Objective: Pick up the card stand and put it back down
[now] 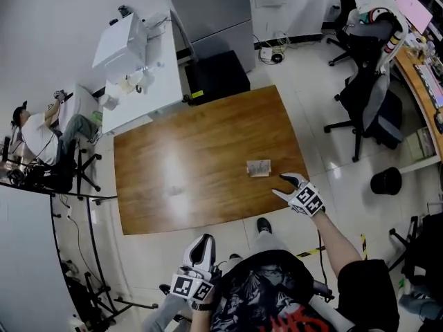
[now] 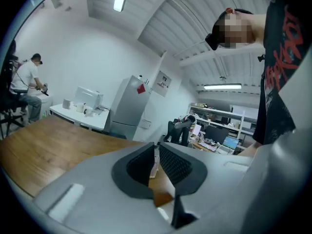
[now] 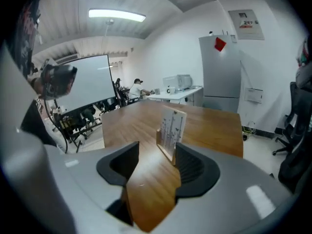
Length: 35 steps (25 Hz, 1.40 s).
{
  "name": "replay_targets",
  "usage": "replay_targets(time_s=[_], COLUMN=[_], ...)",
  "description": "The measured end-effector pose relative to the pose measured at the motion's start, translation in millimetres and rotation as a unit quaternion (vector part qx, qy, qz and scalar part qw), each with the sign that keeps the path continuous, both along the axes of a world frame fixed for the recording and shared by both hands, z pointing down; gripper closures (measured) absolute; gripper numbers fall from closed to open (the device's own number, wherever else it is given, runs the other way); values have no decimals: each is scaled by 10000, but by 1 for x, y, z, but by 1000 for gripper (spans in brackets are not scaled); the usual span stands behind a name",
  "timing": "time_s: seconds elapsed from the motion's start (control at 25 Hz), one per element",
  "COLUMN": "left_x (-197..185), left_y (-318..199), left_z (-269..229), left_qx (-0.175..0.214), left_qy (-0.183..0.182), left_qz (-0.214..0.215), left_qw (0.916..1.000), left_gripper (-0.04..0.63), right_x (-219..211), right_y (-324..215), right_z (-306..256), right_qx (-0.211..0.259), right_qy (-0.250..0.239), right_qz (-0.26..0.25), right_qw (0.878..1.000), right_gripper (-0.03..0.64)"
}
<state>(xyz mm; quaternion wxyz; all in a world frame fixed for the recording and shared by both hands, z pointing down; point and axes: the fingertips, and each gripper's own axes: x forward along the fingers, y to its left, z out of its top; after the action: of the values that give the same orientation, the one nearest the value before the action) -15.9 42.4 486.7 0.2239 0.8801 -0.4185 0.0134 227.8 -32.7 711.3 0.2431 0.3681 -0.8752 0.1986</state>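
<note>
small upright wooden card stand [image 3: 171, 130] stands on the brown table [image 3: 219, 126], just beyond the right gripper's [image 3: 157, 153] parted, empty jaws; left gripper [image 2: 155, 154] closed

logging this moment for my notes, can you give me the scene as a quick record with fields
surface: wooden table
card stand: upright on the table, toward its right side
right gripper: jaws apart, card stand just ahead of them, not gripped
left gripper: jaws together, nothing in them, held off the table by the person's lap
status: card stand rests on the table, nobody holding it
</note>
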Motion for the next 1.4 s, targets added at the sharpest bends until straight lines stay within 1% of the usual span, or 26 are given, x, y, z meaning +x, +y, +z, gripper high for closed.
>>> replay_targets(time_s=[0.08,0.16,0.36,0.48,0.56,0.6,0.68,0.8,0.92,1.0,1.12,1.24,1.32,1.36,1.4], left_x=[5,5,3,2,0,0,1,3,-1,-7,-16,-24,-32,-36,-39], left_y=[-13,-25,-42,-46,-46,-46,-45,-44,-41,-39,-38,-36,-36,-36,-35], left_z=[-6,-10,-8,-10,-9,-8,-7,-7,-5,-2,0,-3,-4,-4,-4], left_qx=[147,212,190,201,153,122,83,71,41,15,-3,-2,5,-1,-14], left_qy=[-100,-145,-185,-215,-231,-241,-256,-236,-246,-215,-160,-199,-247,-267,-280], left_qz=[-213,-349,-508,-560,-594,-603,-590,-562,-534,-508,-416,-279,-227,-226,-237], left_qw=[9996,9991,9984,9980,9978,9978,9979,9981,9983,9985,9990,9994,9994,9994,9993], left_gripper=[584,584,584,584,584,584,584,583,584,583,584,584,584,584,584], right_x=[3,1,-10,-19,-23,-25,-28,-32,-40,-47,-54,-60,-60,-58,-57], right_y=[-16,-29,-51,-59,-61,-62,-59,-59,-56,-49,-37,-18,-15,-16,-17], right_z=[26,43,70,84,89,89,85,80,70,63,68,84,88,89,88], right_qx=[-137,-203,-325,-355,-363,-353,-358,-320,-224,-217,-255,-444,-542,-584,-633], right_qy=[215,375,592,605,603,595,611,538,201,71,214,407,583,661,713], right_qz=[-237,-435,-815,-981,-983,-969,-958,-850,-660,-611,-741,-1016,-1052,-981,-813], right_qw=[9994,9981,9944,9927,9927,9929,9929,9944,9974,9979,9967,9930,9913,9913,9921], right_gripper=[385,379,369,360,368,395,472,480,482,483,483,471,448,418,363])
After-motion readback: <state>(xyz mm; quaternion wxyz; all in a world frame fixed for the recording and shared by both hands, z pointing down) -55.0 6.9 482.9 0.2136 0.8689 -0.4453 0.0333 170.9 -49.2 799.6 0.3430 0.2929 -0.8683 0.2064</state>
